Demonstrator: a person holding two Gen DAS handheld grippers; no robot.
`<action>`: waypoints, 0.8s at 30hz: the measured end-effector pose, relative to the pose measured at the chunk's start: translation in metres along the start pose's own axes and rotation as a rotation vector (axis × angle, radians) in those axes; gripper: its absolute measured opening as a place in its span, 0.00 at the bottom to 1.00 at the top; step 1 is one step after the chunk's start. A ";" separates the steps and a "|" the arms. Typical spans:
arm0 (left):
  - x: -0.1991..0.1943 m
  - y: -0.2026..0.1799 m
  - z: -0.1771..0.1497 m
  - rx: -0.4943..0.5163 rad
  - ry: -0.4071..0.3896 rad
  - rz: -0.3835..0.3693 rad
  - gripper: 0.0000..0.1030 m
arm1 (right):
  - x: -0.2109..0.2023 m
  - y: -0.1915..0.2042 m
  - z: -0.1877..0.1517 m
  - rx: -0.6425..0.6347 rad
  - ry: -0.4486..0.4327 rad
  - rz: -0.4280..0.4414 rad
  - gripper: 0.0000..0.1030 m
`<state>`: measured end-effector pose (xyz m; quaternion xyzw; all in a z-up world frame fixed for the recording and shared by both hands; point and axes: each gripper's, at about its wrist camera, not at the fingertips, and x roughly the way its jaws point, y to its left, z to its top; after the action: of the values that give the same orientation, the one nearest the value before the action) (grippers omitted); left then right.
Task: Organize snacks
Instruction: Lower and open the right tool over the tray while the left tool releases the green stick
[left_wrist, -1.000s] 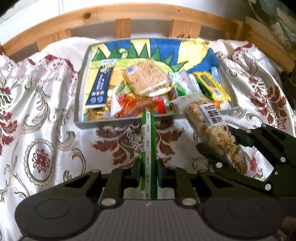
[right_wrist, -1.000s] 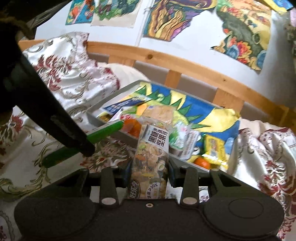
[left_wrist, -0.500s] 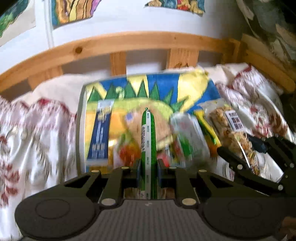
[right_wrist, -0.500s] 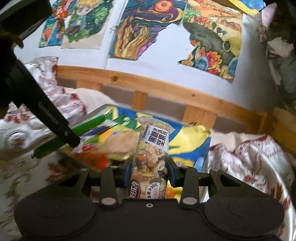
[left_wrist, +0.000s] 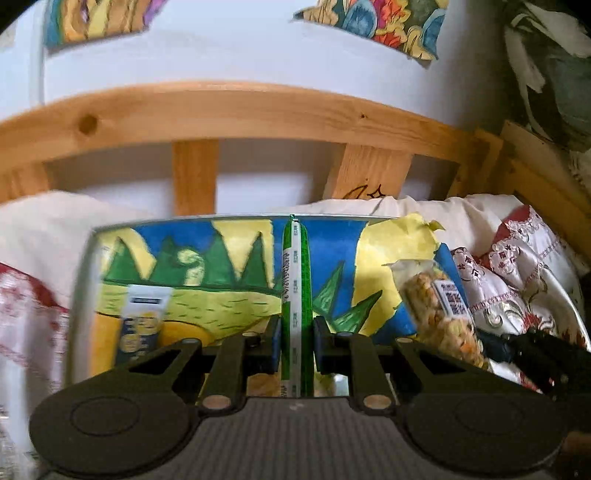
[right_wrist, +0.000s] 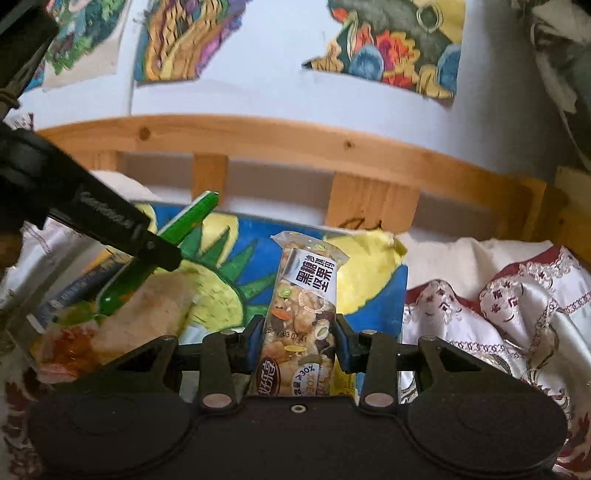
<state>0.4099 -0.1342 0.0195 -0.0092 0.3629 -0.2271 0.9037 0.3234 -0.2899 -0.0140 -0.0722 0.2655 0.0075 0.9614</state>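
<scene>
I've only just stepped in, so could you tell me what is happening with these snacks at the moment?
A person is sorting snacks with a handheld gripper in each hand. The left gripper is shut on a thin green stick pack, and the right gripper is shut on a clear nut bar packet. Both are held above the painted tray on the patterned bedcover, where a blue-and-yellow packet lies.

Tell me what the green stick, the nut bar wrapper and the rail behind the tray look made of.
Green stick: glossy plastic film, going by its sheen and printed white seam strip. Nut bar wrapper: clear shiny film, nuts visible through it. Rail: pale wood, apparently unpainted, with knots and grain.
</scene>
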 end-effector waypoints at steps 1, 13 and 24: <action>0.006 -0.001 -0.001 -0.002 0.003 -0.010 0.18 | 0.003 -0.001 0.000 0.003 0.010 -0.003 0.40; 0.047 -0.016 -0.008 -0.010 0.025 -0.038 0.18 | 0.024 -0.001 -0.006 -0.002 0.086 -0.022 0.39; 0.024 -0.018 -0.007 0.009 -0.043 0.025 0.52 | 0.014 -0.004 -0.004 0.030 0.050 -0.045 0.57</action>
<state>0.4128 -0.1595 0.0019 -0.0054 0.3423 -0.2175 0.9141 0.3333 -0.2947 -0.0236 -0.0641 0.2877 -0.0197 0.9554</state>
